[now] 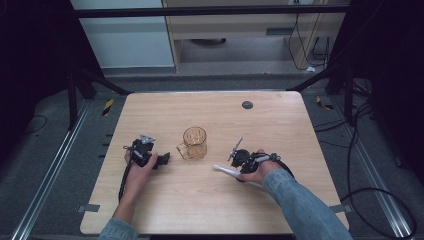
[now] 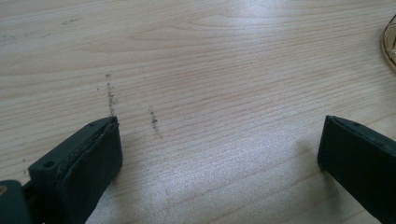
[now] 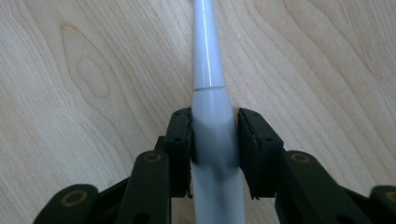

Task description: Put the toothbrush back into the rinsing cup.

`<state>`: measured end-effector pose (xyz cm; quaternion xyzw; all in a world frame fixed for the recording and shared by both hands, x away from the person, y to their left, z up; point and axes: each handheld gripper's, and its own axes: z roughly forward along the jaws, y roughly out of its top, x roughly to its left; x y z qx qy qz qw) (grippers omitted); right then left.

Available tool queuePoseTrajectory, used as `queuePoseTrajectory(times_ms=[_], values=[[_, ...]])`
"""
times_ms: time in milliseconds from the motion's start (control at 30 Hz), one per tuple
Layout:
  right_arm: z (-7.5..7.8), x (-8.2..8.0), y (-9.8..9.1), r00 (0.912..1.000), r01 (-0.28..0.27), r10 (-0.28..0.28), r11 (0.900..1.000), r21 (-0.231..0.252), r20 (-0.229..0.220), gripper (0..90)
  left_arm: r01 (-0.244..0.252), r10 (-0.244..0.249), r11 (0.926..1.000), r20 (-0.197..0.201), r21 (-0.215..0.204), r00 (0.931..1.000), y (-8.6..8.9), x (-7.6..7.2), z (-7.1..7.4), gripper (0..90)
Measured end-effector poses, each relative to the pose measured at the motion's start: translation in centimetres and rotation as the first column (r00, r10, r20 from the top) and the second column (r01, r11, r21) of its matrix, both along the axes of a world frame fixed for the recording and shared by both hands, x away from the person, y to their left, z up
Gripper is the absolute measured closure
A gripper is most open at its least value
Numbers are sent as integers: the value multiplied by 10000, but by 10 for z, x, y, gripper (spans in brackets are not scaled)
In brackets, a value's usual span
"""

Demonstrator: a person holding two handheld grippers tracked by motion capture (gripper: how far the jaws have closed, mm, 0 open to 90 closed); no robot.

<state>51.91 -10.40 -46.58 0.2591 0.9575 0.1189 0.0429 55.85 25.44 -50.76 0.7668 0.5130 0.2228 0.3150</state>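
Right tongs (image 3: 214, 140) pinched a white toothbrush handle (image 3: 210, 93) lying flat near the table's (image 1: 210, 210) front edge; left tongs (image 2: 219, 154) sat spread, holding nothing, beside the amber glass mug (image 1: 194, 143). Risk: smooth tapered handle could slide out on lifting.

left tool (image 2: 219, 154): jaws wide apart | right tool (image 3: 215, 135): clamped

no readable text, labels or signs
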Motion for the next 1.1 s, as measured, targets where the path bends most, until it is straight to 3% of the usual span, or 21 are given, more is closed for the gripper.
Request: queuePoseTrajectory(times_ms=[233,500,700,1100], values=[[4,0,-2,10000,-41,41,10000,1,-67,673,0,0,10000,0,0,10000,0,0,0,0],[18,3,-11,9998,206,-208,9991,365,41,675,2,-2,10000,-2,1,10000,0,0,0,0],[40,7,-23,9975,601,-626,9956,724,323,676,2,-2,10000,-2,1,10000,0,0,0,0],[75,16,-34,9915,891,-998,9885,1225,838,676,1,-1,10000,-2,2,10000,0,0,0,0]])
